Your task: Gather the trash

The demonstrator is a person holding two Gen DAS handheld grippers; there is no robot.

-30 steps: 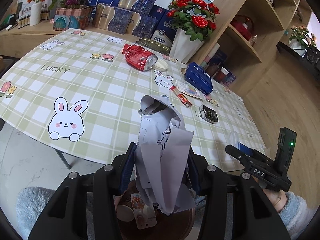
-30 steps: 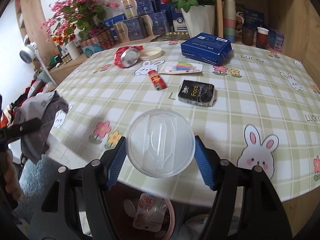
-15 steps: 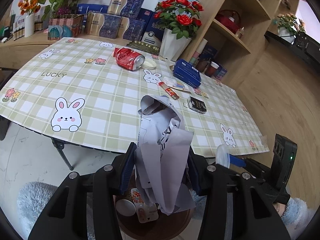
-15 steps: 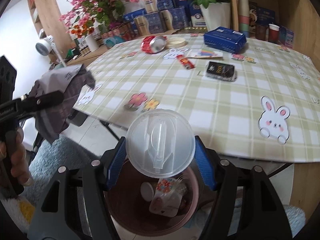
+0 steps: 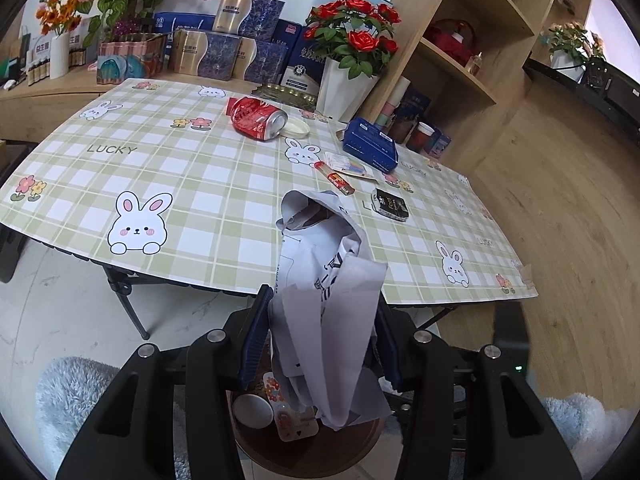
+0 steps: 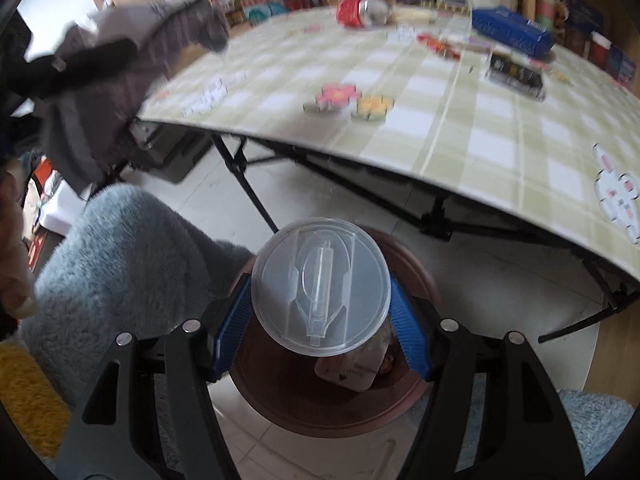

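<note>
Holding crumpled paper (image 5: 328, 320) between its blue fingers (image 5: 253, 344), the left gripper (image 5: 320, 344) hangs over a brown bin (image 5: 304, 452) on the floor. Pads press the paper on both sides; its lower end droops below them toward the bin's mouth. The bin contains a small white cup (image 5: 253, 411) and a printed wrapper (image 5: 294, 420).

The right gripper (image 6: 321, 320) grips a clear round lid (image 6: 320, 286) by its rim, one finger (image 6: 232, 330) on each side, directly above the same bin (image 6: 320, 412), in which a wrapper (image 6: 348, 376) lies. The left gripper and paper (image 6: 120, 80) appear blurred at upper left of the right wrist view.

On the worktop (image 5: 200, 184) beyond lie a red can (image 5: 256, 118), a blue box (image 5: 370, 148), a red lighter (image 5: 334, 177) and a black packet (image 5: 389, 205).

Compared with a second ago, the lid has moved off the worktop's edge and down over the bin; the paper's position over the bin is little changed, and both grips are unchanged.
</note>
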